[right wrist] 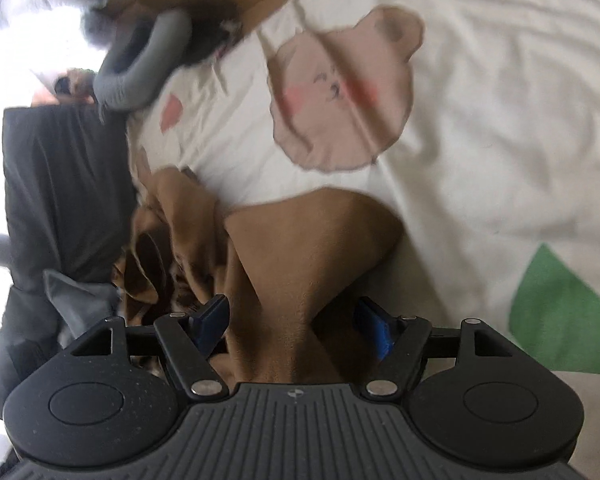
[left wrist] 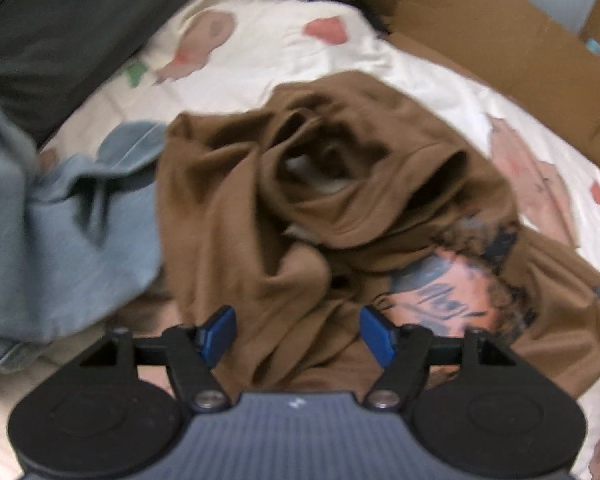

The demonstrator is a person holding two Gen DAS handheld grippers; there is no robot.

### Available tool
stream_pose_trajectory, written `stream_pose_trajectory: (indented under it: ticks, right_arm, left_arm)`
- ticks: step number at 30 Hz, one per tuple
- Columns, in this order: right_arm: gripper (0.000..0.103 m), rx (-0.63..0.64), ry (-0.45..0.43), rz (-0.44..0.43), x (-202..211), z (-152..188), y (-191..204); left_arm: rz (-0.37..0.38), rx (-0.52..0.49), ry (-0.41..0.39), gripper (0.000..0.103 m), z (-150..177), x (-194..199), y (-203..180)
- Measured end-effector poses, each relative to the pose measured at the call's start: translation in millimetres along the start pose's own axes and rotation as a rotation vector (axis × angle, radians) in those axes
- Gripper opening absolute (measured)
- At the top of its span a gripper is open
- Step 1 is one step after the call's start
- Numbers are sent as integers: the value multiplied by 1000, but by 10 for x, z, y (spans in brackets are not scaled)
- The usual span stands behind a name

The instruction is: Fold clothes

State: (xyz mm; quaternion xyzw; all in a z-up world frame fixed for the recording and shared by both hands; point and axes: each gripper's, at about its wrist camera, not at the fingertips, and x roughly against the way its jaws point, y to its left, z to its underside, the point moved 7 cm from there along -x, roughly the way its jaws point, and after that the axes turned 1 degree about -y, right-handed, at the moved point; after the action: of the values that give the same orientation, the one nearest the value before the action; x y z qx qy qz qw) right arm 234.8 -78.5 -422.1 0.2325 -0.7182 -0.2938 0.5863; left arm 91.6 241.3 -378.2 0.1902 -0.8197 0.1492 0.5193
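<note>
Both grippers gape over crumpled brown shirt — bedsheet bare rightward.

Shirt: lies crumpled on the bed sheet, in the middle.
Second garment: on the sheet, left of the shirt, touching its edge.
Cardboard box: behind the shirt, at the far right edge of the sheet.
Left gripper: above the near part of the shirt.
Right gripper: above a shirt fold.
</note>
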Motion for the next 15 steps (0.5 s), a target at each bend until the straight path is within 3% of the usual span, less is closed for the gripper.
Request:
stream_pose_trajectory:
  ticks: [1,3,4,8,15]
  right_arm:
    - [69,8,8,11,-55,19,22]
    - [35,12,15,23,-125,64,34]
    - [5,13,15,14,-125,85,30]
    - [1,127,-30,102,37,78,52]
    - [1,86,-107,132,543,-1,-36]
  left_arm:
    - [-5,3,3,71,14,-8,19]
    - [-15,-3,5,72,42,-23,34]
    - [-19,-5,7,72,50,-31,35]
    - [-26,-7,9,72,87,-50,38]
    - [-22,-9,9,76,94,-94,-59]
